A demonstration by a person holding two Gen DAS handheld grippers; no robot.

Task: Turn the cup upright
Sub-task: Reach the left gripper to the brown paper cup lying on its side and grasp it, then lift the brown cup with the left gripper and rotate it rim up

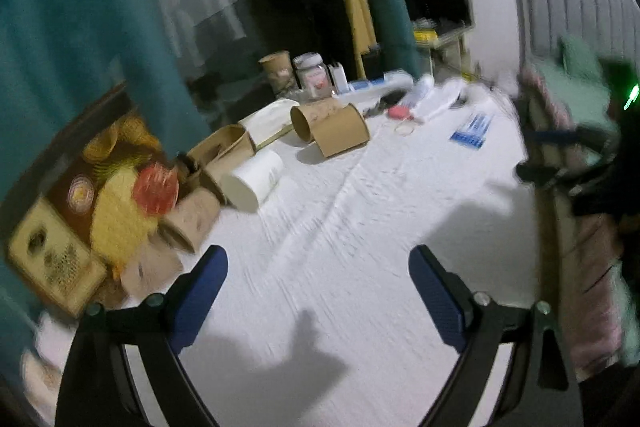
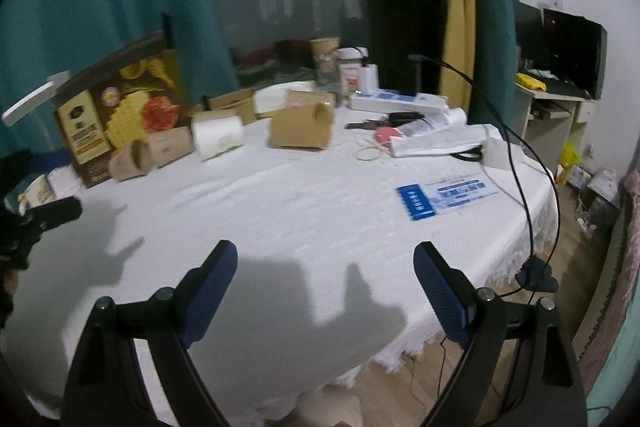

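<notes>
Several paper cups lie on their sides on the white tablecloth [image 1: 340, 211]. A large brown cup [image 1: 332, 129] lies at the far middle; it also shows in the right wrist view [image 2: 302, 129]. A white cup [image 1: 256, 183] lies nearer the left, also seen in the right wrist view [image 2: 216, 135]. Smaller brown cups [image 1: 188, 223] lie by the box. My left gripper [image 1: 318, 259] is open and empty, well short of the cups. My right gripper [image 2: 324, 257] is open and empty above the tablecloth [image 2: 300, 211] near its front edge.
A printed snack box [image 2: 104, 115] stands at the left. An upright brown cup [image 2: 326, 57], a jar [image 2: 350, 71], a power strip [image 2: 396, 101], a blue leaflet [image 2: 444, 197] and a black cable [image 2: 520, 155] crowd the far and right side. The table edge drops off to wooden floor at the right.
</notes>
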